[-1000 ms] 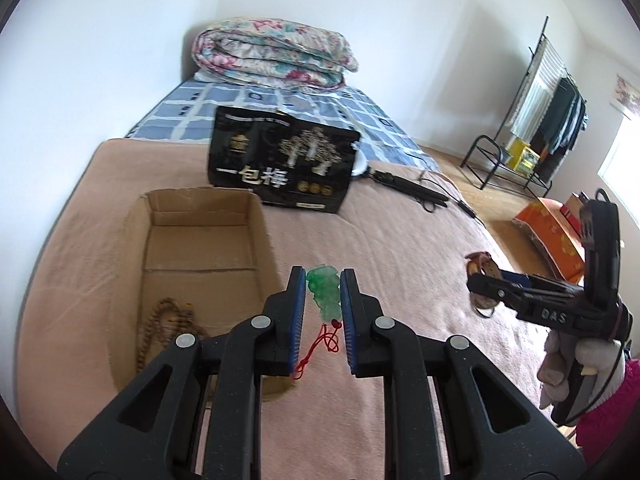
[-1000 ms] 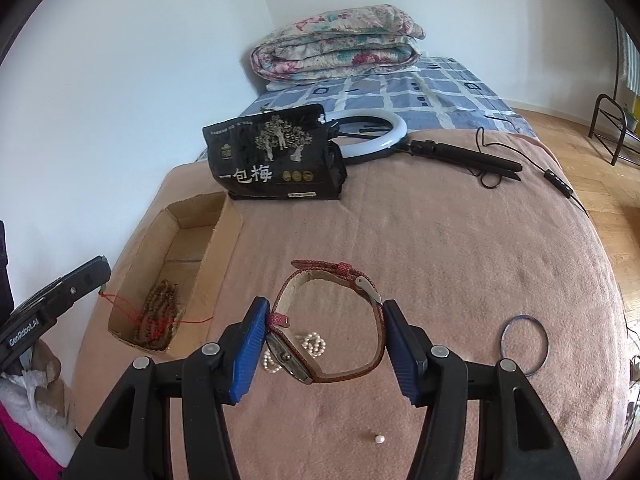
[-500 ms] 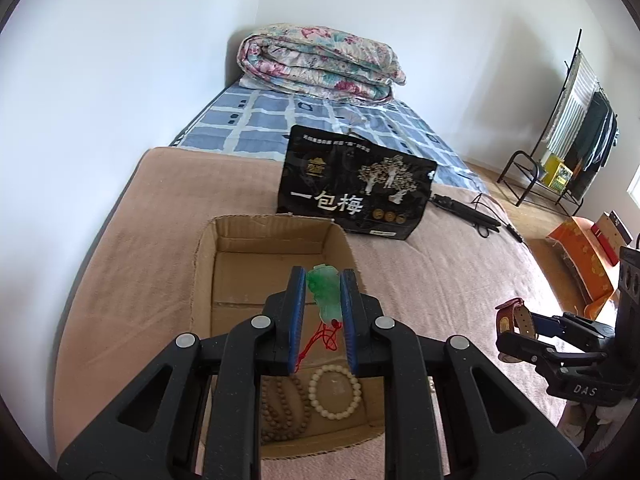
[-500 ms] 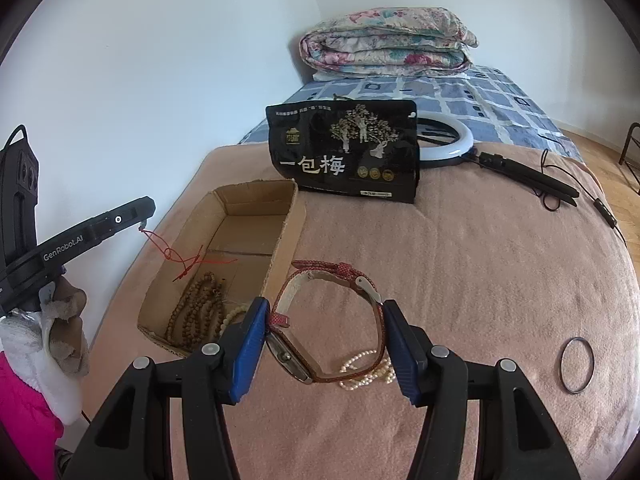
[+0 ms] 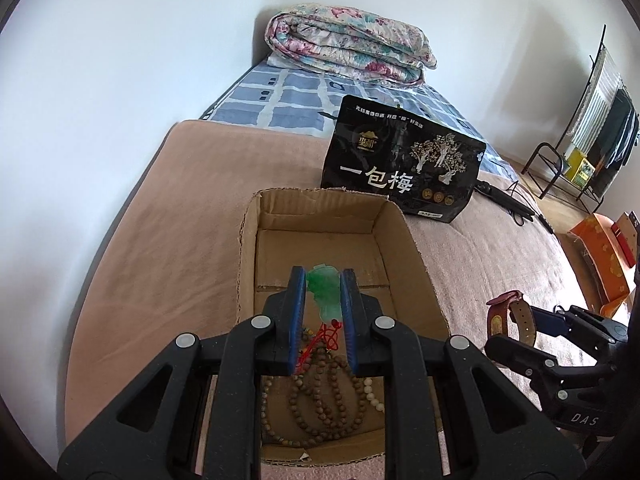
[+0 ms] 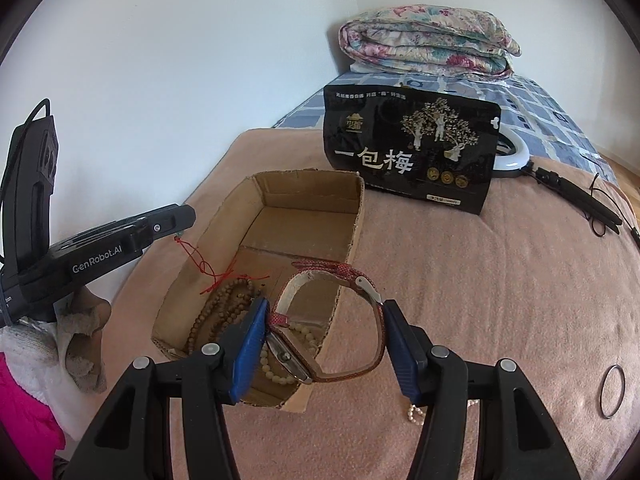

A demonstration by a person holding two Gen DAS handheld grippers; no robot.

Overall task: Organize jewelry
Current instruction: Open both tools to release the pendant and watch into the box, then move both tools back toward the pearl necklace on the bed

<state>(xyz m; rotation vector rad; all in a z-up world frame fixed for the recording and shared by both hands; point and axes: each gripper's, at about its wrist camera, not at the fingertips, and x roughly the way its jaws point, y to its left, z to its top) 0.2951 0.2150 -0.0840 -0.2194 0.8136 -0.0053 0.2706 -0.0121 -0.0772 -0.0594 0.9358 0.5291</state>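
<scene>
An open cardboard box [image 5: 320, 200] [image 6: 312, 200] lies on the brown blanket with brown bead strands [image 5: 324, 396] [image 6: 224, 308] and a cream bead bracelet [image 5: 374, 394] inside. My left gripper [image 5: 323, 278] hangs above the box's inside, shut on a green jade pendant [image 5: 326, 294]. The pendant's red cord [image 6: 200, 264] dangles toward the beads. My right gripper [image 6: 325, 308] is shut on a red-strapped watch [image 6: 344, 270], held over the box's near right corner. In the left wrist view the watch [image 5: 508, 316] shows just right of the box.
A black printed pouch [image 5: 404, 160] stands behind the box, with a folded floral quilt [image 5: 348, 48] farther back. A ring light [image 6: 512, 156] and its cable lie at the right. A thin black ring [image 6: 612, 390] and a pearl strand [image 6: 416, 412] rest on the blanket.
Both grippers swung left to the box. The left one now holds the pendant over the box's inside. The right one has carried the watch from open blanket to the box's corner.
</scene>
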